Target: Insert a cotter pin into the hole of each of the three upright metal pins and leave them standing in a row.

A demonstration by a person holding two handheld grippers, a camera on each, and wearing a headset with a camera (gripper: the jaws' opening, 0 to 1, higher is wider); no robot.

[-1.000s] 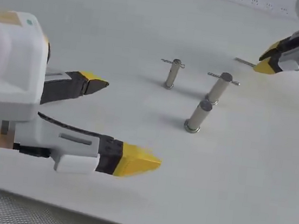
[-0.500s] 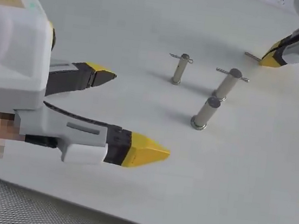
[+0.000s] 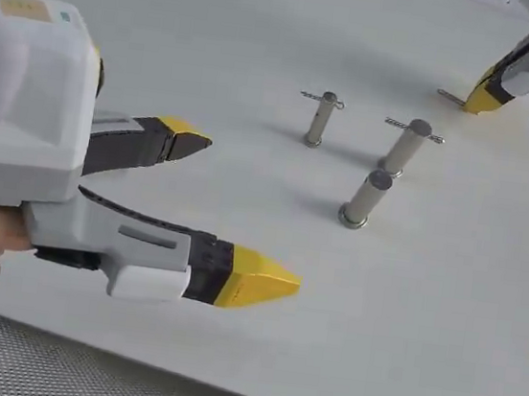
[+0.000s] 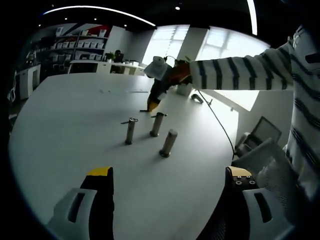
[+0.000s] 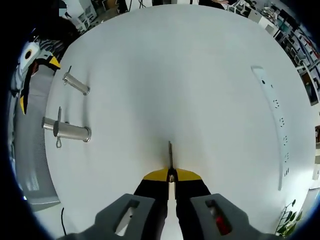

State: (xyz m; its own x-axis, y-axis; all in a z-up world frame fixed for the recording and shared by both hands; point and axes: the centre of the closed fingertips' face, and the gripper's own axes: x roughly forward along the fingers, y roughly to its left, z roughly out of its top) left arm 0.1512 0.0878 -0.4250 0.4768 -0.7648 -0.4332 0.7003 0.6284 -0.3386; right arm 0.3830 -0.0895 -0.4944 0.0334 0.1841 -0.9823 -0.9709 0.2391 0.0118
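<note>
Three upright metal pins stand on the white table. The far left pin (image 3: 320,120) and the far right pin (image 3: 406,146) each carry a cotter pin across the top. The nearer pin (image 3: 365,199) has a bare top. My right gripper (image 3: 487,96) is beyond them at the upper right, low over the table, shut on a cotter pin (image 3: 451,97) (image 5: 170,152) that sticks out of its tips (image 5: 171,176). My left gripper (image 3: 234,211) (image 4: 170,175) is open and holds nothing, on the near side of the pins (image 4: 157,124).
The white table's front edge (image 3: 222,386) runs along the bottom, with a grey mesh surface below it. A white power strip (image 5: 275,115) lies far out on the table. A cable (image 4: 215,112) trails off beyond the pins.
The head view has shifted a little. The right gripper still holds its cotter pin beyond the pins, slightly higher in the picture. The left gripper stays open.
</note>
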